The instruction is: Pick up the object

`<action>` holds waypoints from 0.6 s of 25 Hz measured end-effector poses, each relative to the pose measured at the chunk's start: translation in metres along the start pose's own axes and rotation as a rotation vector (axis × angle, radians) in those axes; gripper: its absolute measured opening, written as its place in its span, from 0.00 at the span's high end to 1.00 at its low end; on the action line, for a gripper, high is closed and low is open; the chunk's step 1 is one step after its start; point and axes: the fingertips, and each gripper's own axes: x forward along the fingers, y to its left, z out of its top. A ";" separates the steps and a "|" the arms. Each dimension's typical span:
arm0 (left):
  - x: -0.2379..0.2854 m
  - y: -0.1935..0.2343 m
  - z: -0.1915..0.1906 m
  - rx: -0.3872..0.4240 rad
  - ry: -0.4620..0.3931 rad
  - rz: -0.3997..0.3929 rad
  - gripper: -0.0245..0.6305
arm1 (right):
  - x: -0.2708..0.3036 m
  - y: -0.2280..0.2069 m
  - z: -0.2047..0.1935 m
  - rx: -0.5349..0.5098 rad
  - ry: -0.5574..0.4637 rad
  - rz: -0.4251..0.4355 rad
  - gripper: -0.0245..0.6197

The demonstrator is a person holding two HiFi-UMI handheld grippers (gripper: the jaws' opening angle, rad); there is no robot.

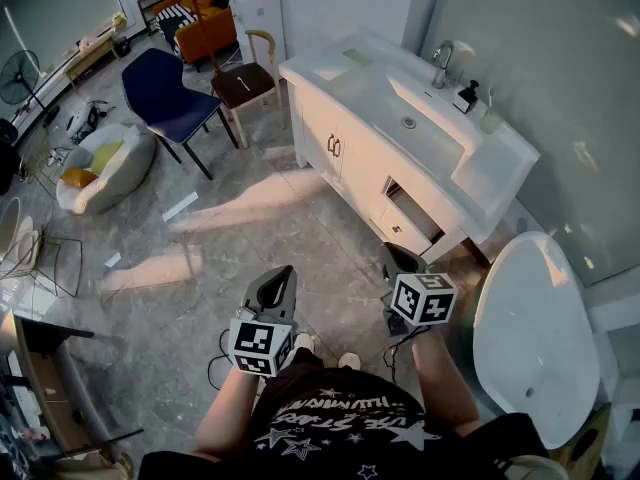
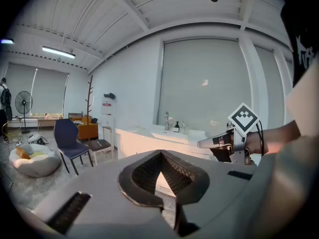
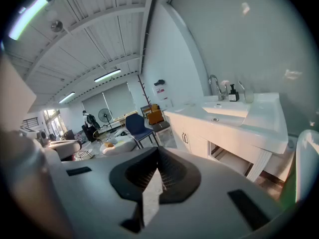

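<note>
No single object stands out as the one to pick. A dark soap bottle (image 1: 466,96) and a clear bottle (image 1: 490,118) stand beside the faucet (image 1: 441,63) on the white vanity (image 1: 345,80). My left gripper (image 1: 283,274) and right gripper (image 1: 394,256) are held side by side at waist height, over the floor in front of the vanity. Both are shut with nothing between the jaws. The left gripper view shows its closed jaws (image 2: 160,156), the right gripper (image 2: 205,144) beside it, and the vanity beyond. In the right gripper view the closed jaws (image 3: 158,152) point toward the vanity's front.
A white bathtub (image 1: 530,338) lies at my right. One vanity drawer (image 1: 415,218) stands open. A blue chair (image 1: 165,93), a wooden chair (image 1: 245,83) and a beanbag (image 1: 105,163) sit to the left on the tiled floor. A cable runs by my feet.
</note>
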 end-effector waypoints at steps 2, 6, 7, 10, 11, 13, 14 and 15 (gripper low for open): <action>-0.002 0.001 0.002 -0.008 -0.010 0.007 0.94 | -0.001 0.000 0.001 -0.008 0.001 0.000 0.95; -0.008 0.006 -0.001 -0.017 -0.007 0.009 0.94 | 0.000 0.005 -0.001 -0.016 0.005 -0.005 0.95; -0.009 0.008 -0.003 -0.018 -0.003 0.010 0.94 | 0.001 0.007 -0.001 -0.018 0.005 -0.006 0.95; -0.011 0.016 -0.005 -0.034 0.009 0.015 0.94 | 0.007 0.014 -0.001 -0.023 0.006 -0.003 0.95; -0.011 0.019 -0.004 -0.046 0.014 0.016 0.94 | 0.010 0.016 0.000 -0.020 0.003 -0.001 0.95; -0.010 0.028 -0.005 -0.056 0.020 0.017 0.94 | 0.017 0.022 0.003 -0.005 -0.009 0.006 0.94; -0.011 0.035 -0.008 -0.052 0.021 0.019 0.94 | 0.022 0.025 0.005 0.008 -0.018 0.010 0.94; -0.011 0.042 -0.010 -0.046 0.019 0.020 0.94 | 0.028 0.028 0.008 0.022 -0.029 0.011 0.94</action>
